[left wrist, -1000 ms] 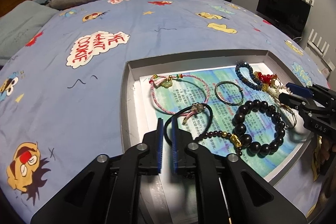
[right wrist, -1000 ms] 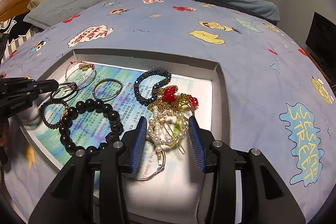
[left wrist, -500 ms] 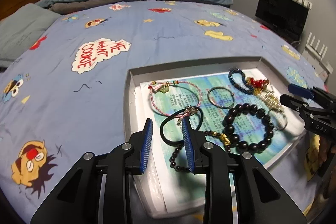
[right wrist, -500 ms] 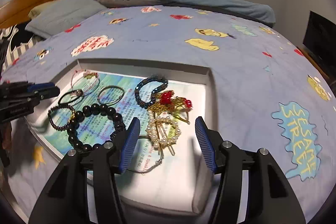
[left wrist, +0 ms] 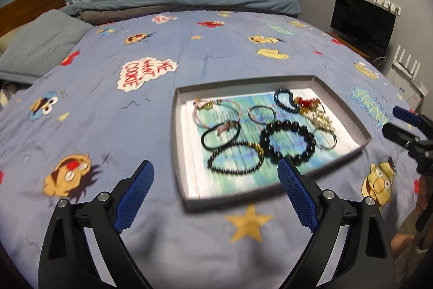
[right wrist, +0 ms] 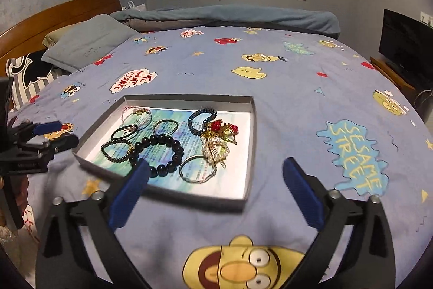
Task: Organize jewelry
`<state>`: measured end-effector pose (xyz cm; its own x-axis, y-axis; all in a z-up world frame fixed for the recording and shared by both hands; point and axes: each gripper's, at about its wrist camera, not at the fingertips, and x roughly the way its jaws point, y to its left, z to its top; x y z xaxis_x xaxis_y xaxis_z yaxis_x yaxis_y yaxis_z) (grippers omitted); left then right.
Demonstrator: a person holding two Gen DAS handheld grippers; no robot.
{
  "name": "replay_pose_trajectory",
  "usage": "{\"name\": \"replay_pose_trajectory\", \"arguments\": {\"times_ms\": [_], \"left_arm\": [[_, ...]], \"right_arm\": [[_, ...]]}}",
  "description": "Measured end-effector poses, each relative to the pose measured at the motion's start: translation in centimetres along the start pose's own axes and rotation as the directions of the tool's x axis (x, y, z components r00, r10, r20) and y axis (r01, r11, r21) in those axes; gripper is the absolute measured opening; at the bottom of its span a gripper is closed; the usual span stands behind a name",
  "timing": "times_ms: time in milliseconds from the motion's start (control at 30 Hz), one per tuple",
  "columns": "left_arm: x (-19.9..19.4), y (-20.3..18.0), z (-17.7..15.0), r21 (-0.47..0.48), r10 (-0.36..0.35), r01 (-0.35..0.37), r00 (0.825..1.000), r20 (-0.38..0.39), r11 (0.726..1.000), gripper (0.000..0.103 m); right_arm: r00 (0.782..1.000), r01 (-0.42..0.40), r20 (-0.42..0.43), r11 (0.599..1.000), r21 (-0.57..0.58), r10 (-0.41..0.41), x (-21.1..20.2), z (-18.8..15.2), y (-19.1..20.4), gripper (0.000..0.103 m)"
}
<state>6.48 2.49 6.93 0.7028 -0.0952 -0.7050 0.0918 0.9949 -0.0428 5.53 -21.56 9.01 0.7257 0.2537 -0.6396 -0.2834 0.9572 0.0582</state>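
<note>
bedspread serves as the work surface; a shallow tray sits on it as landmark. all jewelry lies inside the tray: large bead bracelet at centre, small bead bracelet left of it, pearl clip right of it, loose bangle towards the near rim. left gripper and right gripper both hang short of the near rim, jaws just spread wide, nothing between them. judgement: pieces released flat for sorting; both tools clear.
</note>
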Motion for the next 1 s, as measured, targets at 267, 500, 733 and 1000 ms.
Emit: {"name": "replay_pose_trajectory", "arguments": {"times_ms": [267, 500, 733, 1000], "left_arm": [[-0.8, -1.2, -1.7, 0.010, 0.067, -0.067, 0.997, -0.045, 0.998, 0.096], [0.0, -1.9, -2.2, 0.019, 0.037, -0.036, 0.997, -0.066, 0.999, 0.097], [0.2, -2.0, -2.1, 0.019, 0.027, -0.026, 0.998, -0.056, 0.999, 0.097], [0.4, -2.0, -2.1, 0.019, 0.033, -0.032, 0.998, -0.058, 0.999, 0.097]], "right_arm": [[0.994, 0.044, -0.098, 0.999, 0.008, -0.043, 0.3, -1.4, 0.8, 0.098], [0.995, 0.060, -0.075, 0.998, -0.024, -0.061, 0.7, -2.0, 2.0, 0.098], [0.995, 0.054, -0.085, 0.998, -0.045, -0.058, 1.4, -2.1, 2.8, 0.098], [0.995, 0.053, -0.083, 0.998, -0.045, -0.057, 1.5, -2.1, 3.0, 0.098]]}}
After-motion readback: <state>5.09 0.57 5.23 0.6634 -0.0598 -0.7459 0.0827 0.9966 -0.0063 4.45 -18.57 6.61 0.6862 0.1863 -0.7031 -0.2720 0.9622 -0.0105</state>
